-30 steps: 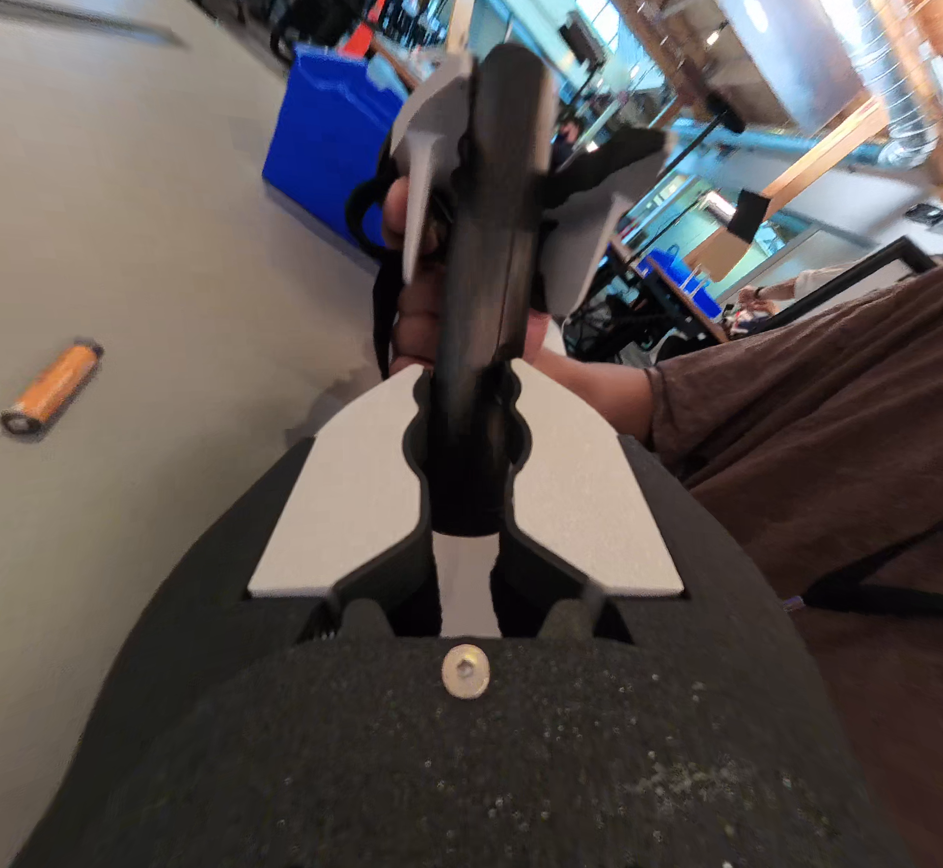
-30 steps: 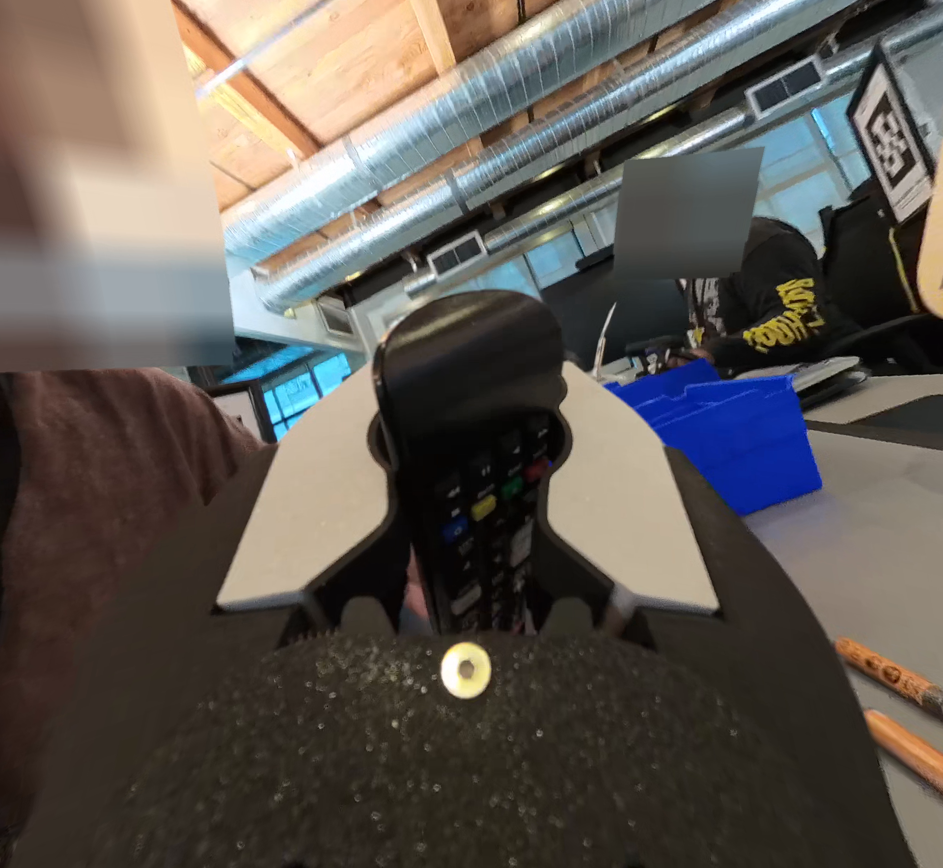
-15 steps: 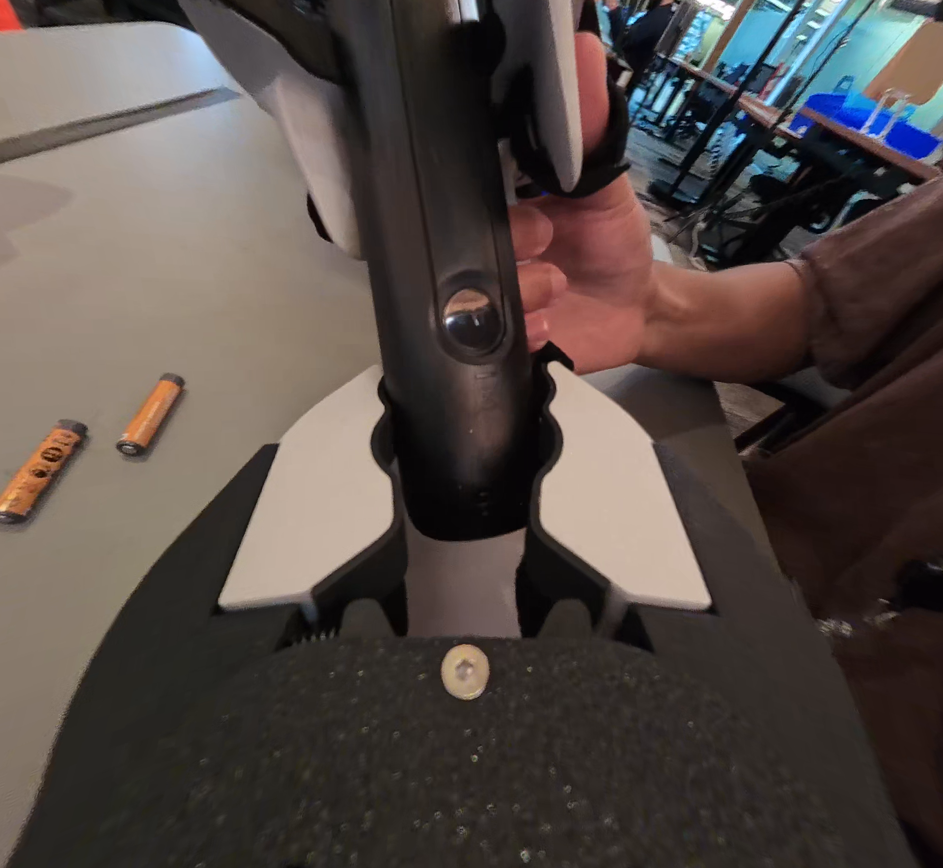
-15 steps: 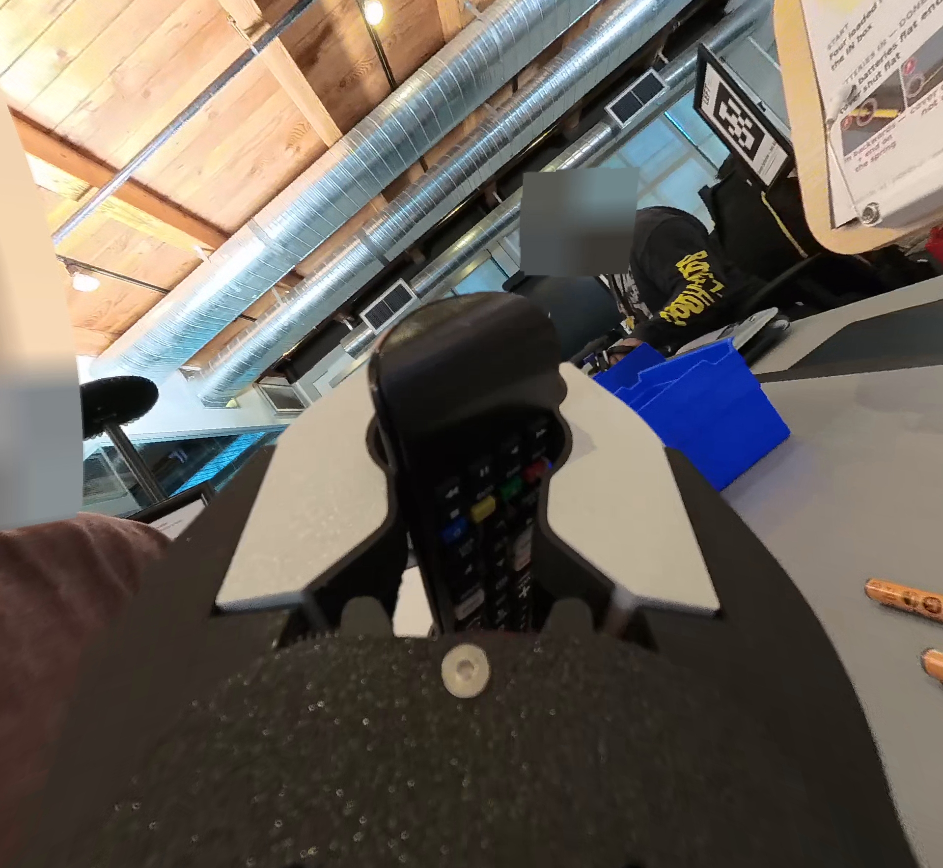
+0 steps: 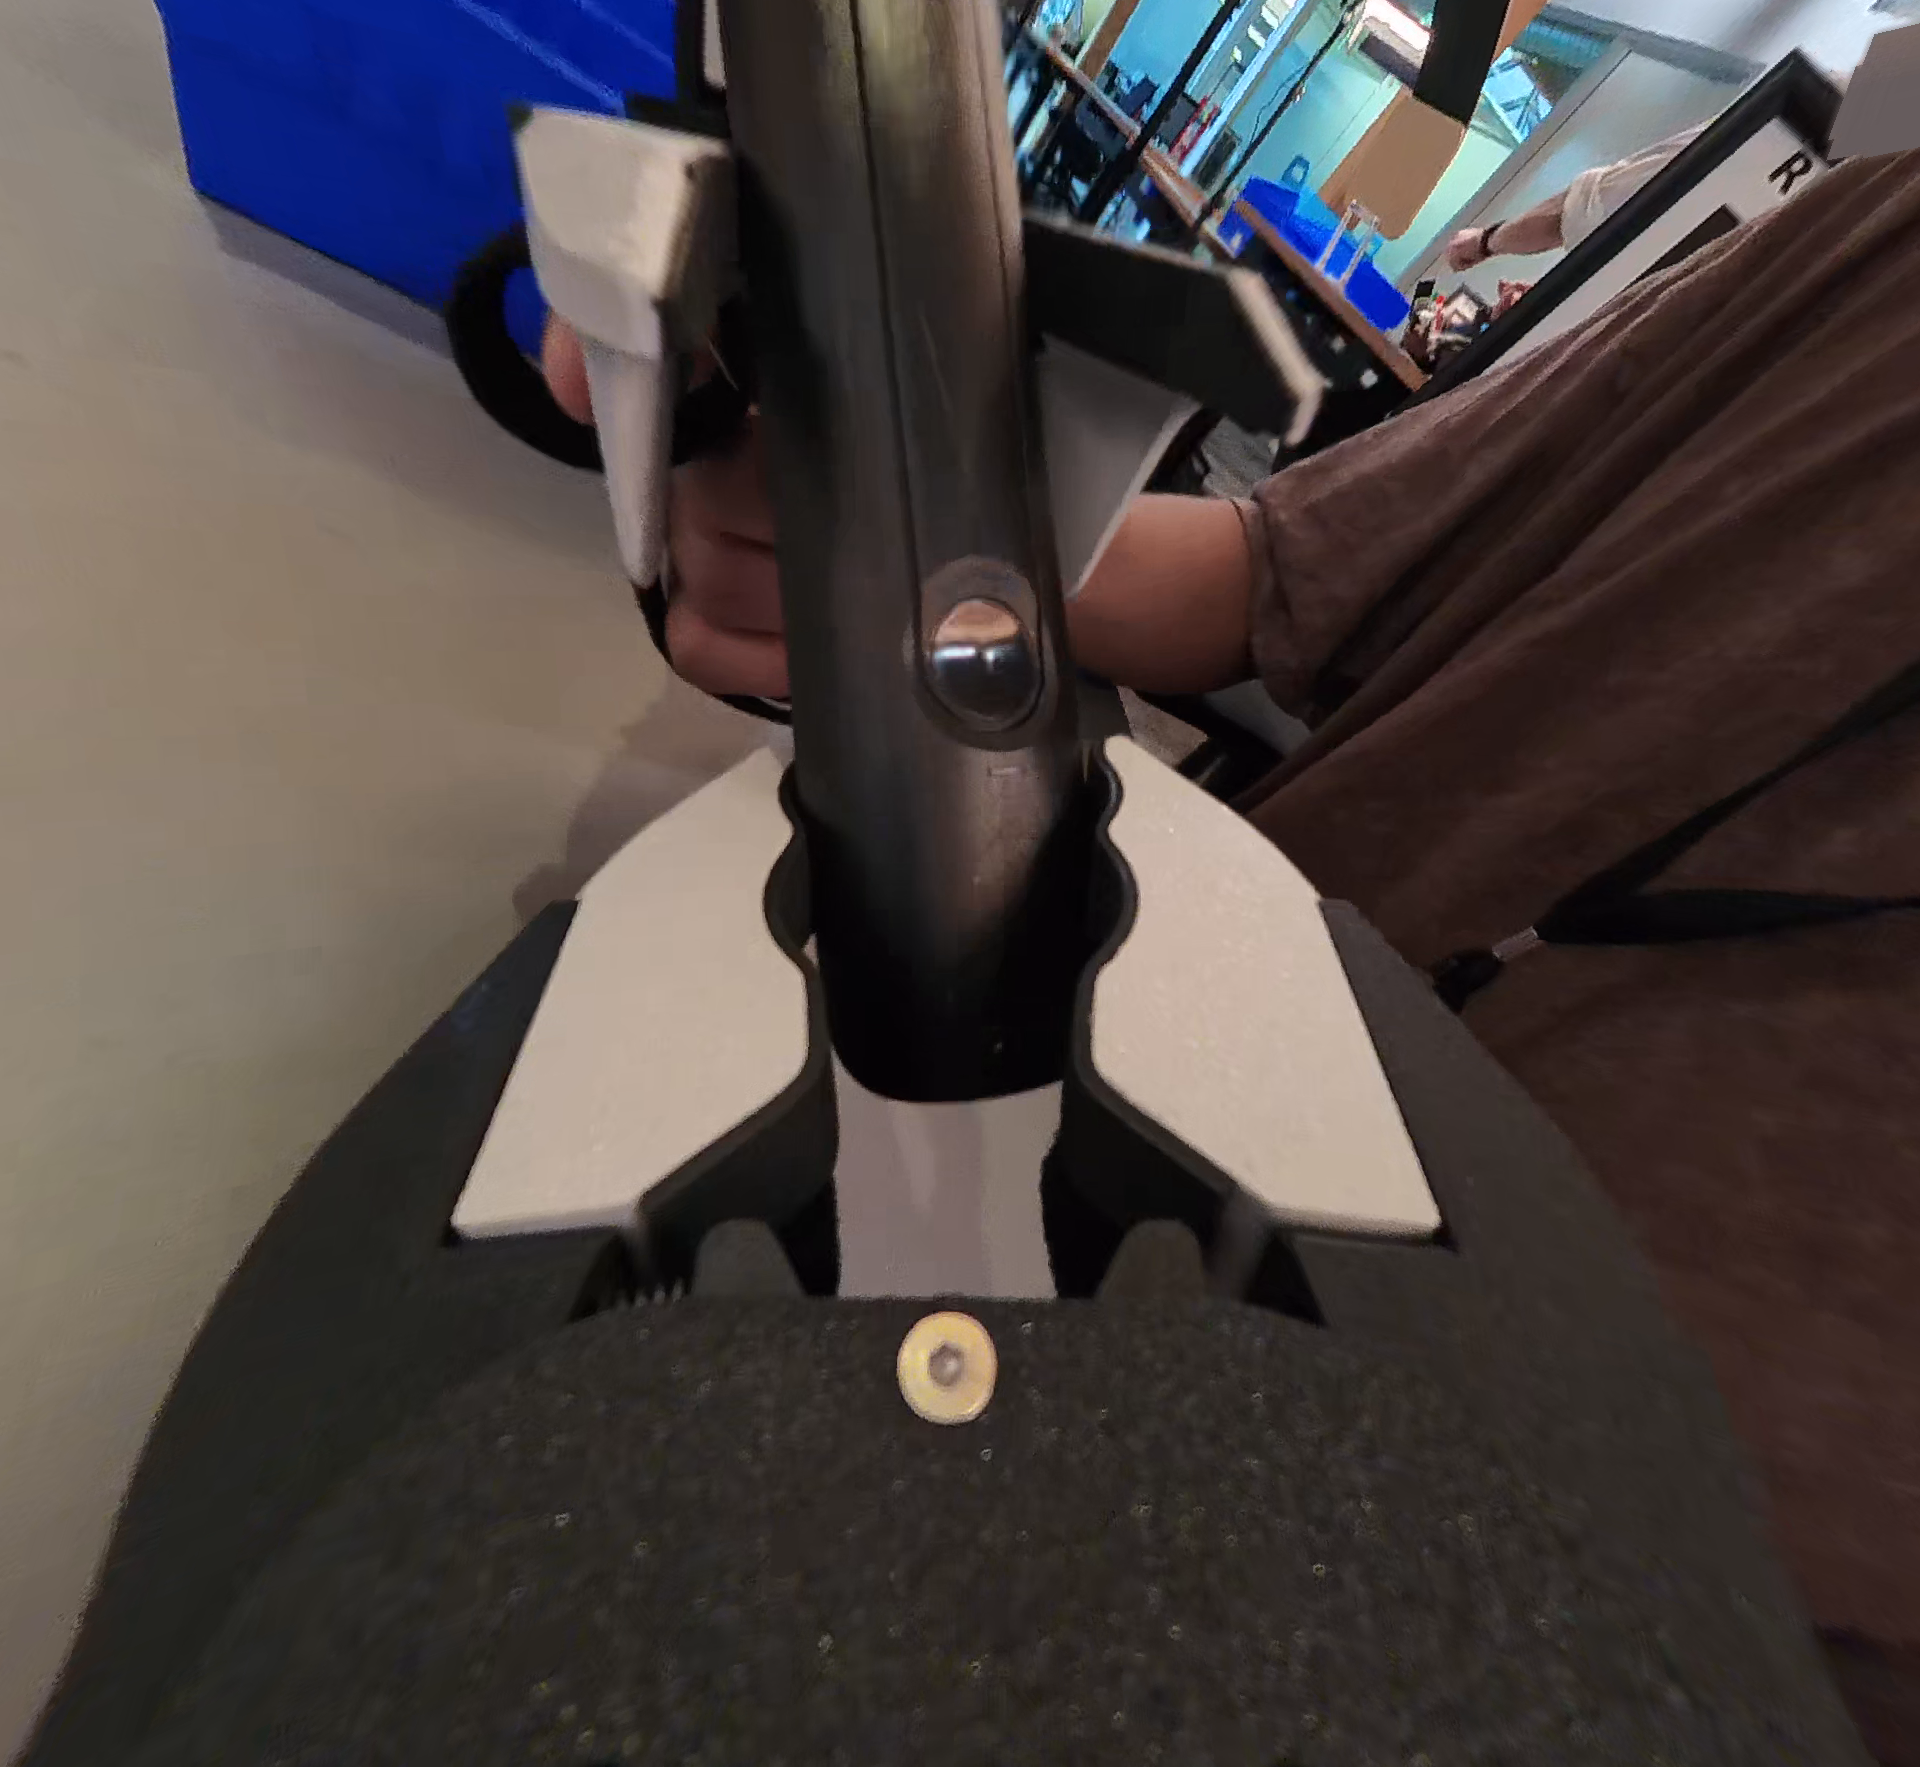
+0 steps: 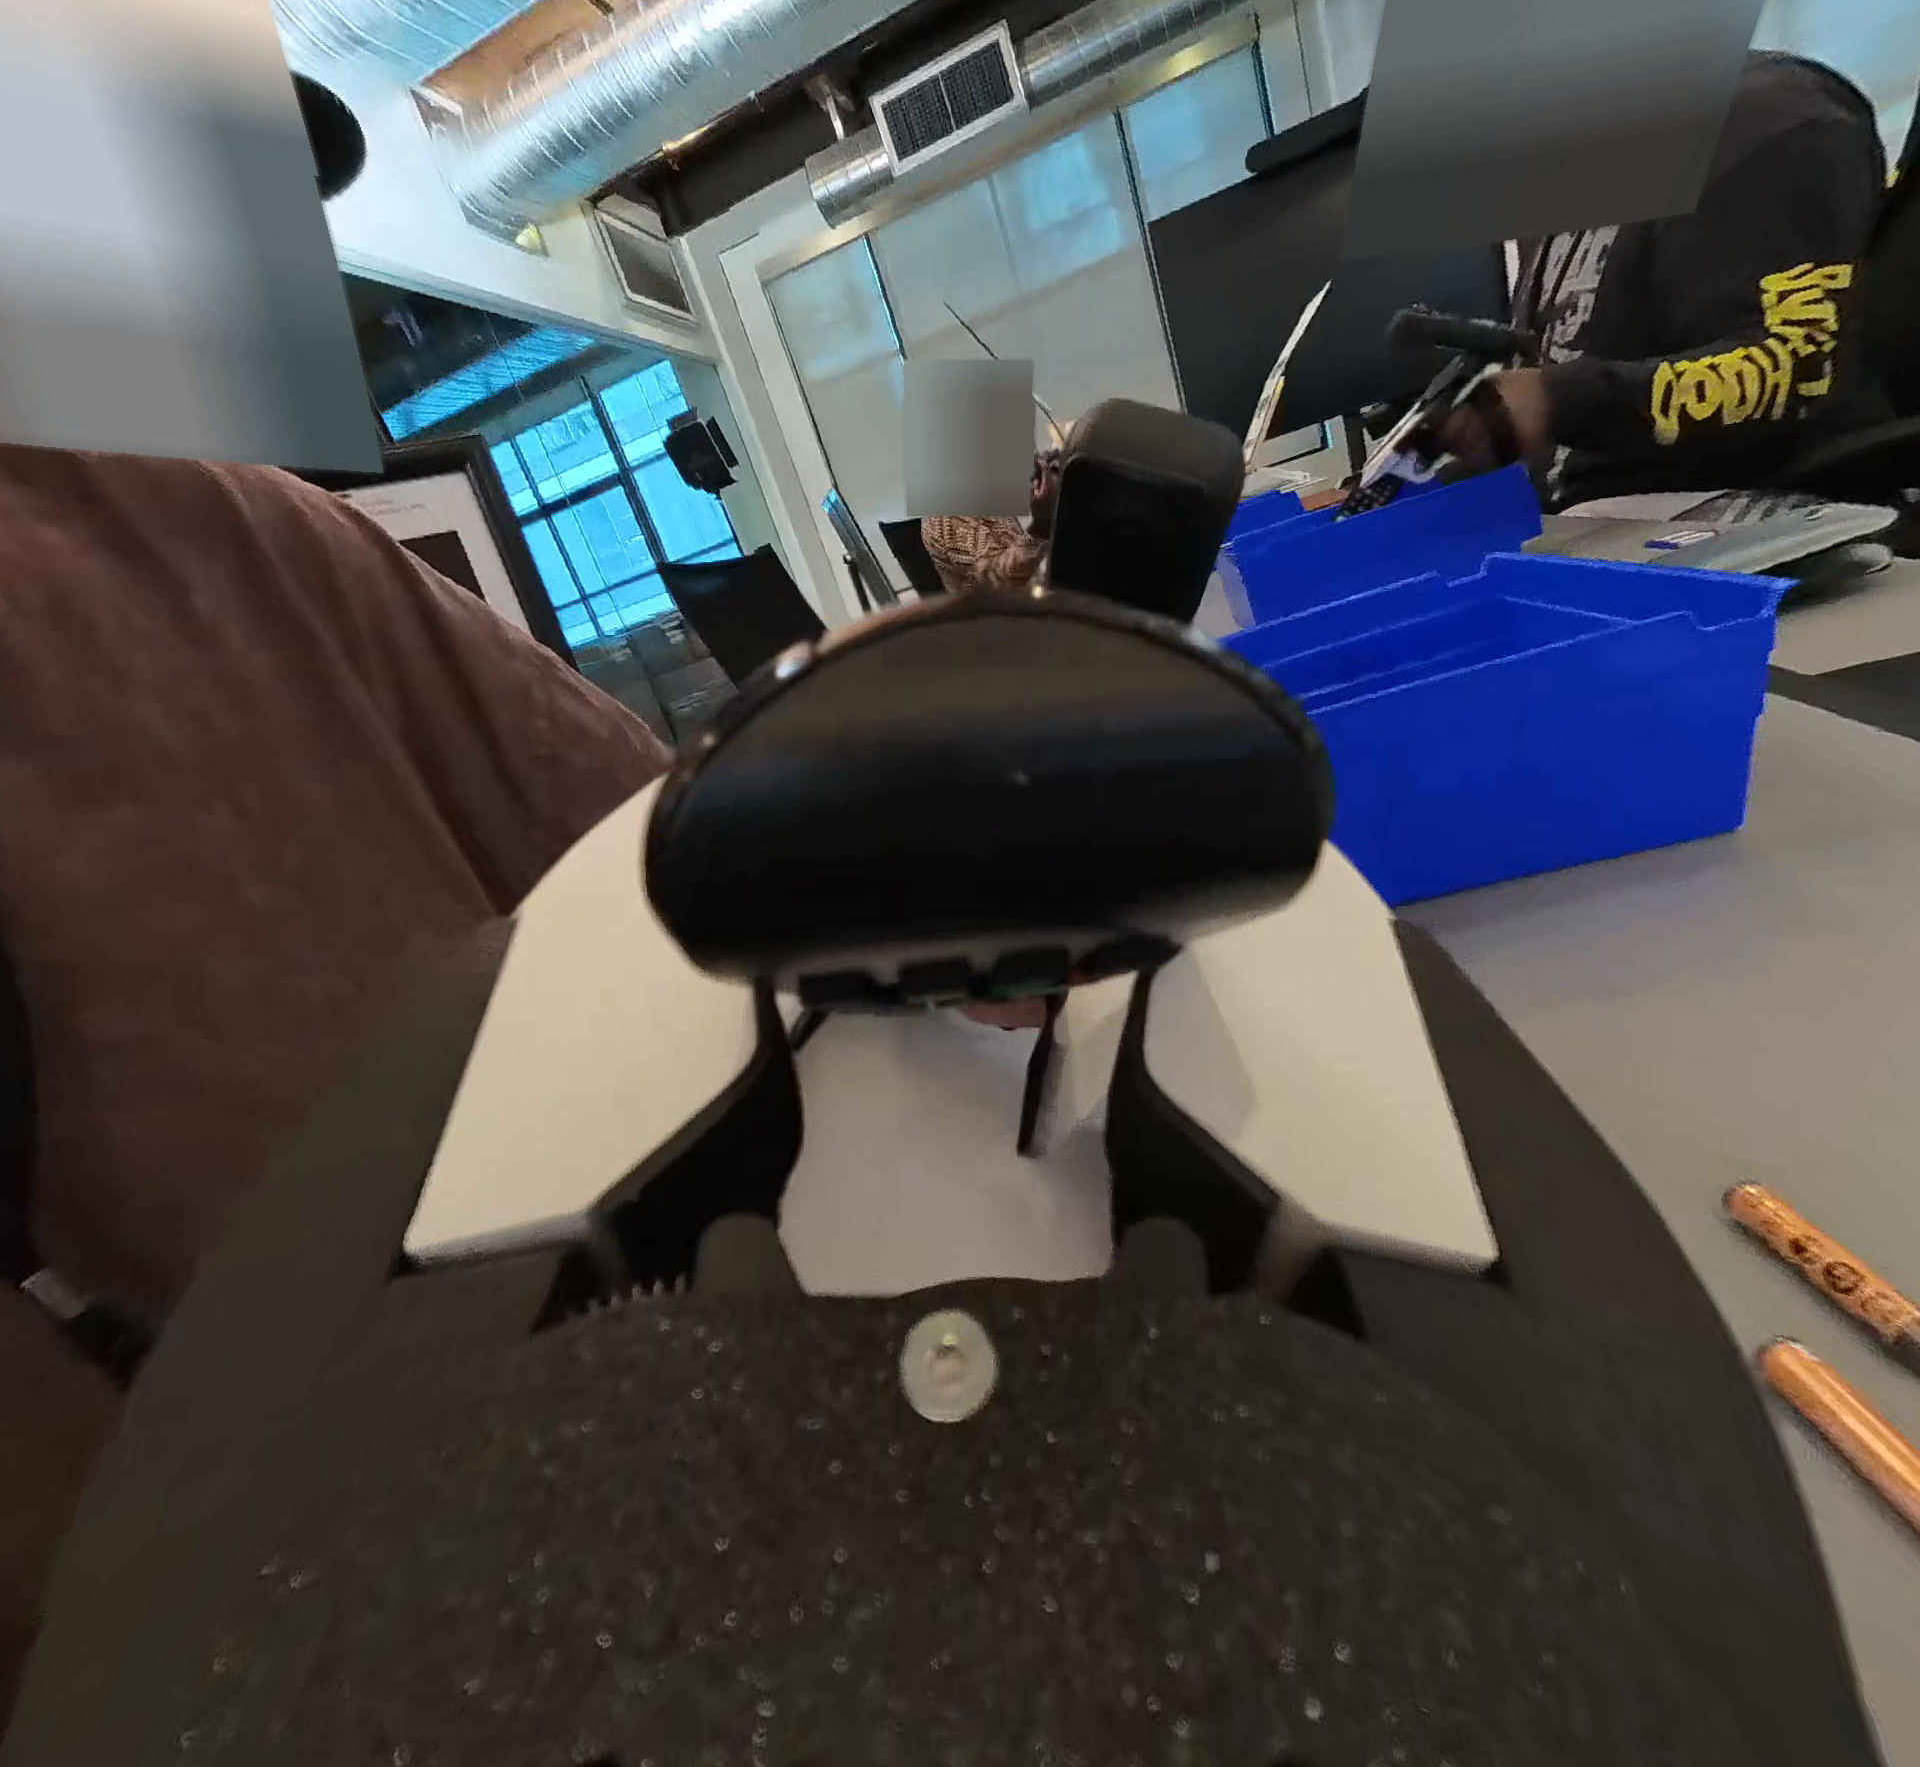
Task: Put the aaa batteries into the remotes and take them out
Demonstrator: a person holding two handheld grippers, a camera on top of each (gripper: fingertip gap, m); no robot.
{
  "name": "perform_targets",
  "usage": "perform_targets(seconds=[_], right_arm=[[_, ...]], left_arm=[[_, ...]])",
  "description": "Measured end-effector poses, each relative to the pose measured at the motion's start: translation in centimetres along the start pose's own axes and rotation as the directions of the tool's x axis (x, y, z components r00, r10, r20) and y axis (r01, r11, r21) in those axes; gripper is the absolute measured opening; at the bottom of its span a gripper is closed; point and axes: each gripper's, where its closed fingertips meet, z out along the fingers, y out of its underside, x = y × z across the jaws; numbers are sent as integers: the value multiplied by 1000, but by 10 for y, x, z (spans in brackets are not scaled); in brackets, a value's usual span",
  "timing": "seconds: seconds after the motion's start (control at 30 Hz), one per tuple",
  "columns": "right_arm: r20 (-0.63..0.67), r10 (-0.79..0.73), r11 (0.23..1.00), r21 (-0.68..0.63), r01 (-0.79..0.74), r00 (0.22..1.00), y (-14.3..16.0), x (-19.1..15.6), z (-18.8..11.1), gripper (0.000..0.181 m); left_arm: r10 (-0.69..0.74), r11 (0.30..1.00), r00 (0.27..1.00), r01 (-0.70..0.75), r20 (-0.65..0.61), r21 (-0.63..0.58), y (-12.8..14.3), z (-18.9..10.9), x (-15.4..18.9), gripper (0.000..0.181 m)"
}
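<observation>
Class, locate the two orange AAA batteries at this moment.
The two orange AAA batteries lie side by side on the grey table, lower right in the right wrist view, nearer than the blue bin.

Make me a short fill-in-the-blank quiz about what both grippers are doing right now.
1. Both grippers clamp one black ____.
2. The bin on the table is coloured ____.
3. Beside the right gripper, ____ orange batteries lie on the table.
4. The left gripper grips the remote at its ____.

Answers: remote; blue; two; end
</observation>
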Motion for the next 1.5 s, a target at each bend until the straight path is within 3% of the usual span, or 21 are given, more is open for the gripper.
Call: perform_targets(seconds=[0.3,0.43,0.5,0.77,0.87,1.0,1.17,1.5], right_arm=[[6,23,999,39,-23,1000,2,0,-7,66],[8,18,998,54,-18,1000,1,-1,-5,66],[2,-3,1000,10,3,1000,8,-2,-1,66],[27,48,997,51,-49,998,16,0,-2,65],[118,80,990,104,-93,990,11,-9,-4,67],[121,50,989,136,-66,991,6,-11,-3,65],[84,30,992,117,-40,996,11,-9,-1,62],[-4,85,972,222,-82,996,8,8,-12,58]], left_arm=[[2,996,995,7,-100,91,-22,-13,8,57],[-57,994,991,67,-122,83,-20,-14,-1,51],[-98,989,976,117,-195,88,-19,-12,3,38],[-239,967,943,253,-229,32,-9,-7,-1,35],[-282,947,901,317,-330,58,-13,-9,7,28],[-266,941,889,324,-374,100,-17,-11,8,26],[-231,969,945,244,-232,27,-2,0,-3,27],[-190,978,974,198,-122,61,-5,2,-16,27]])
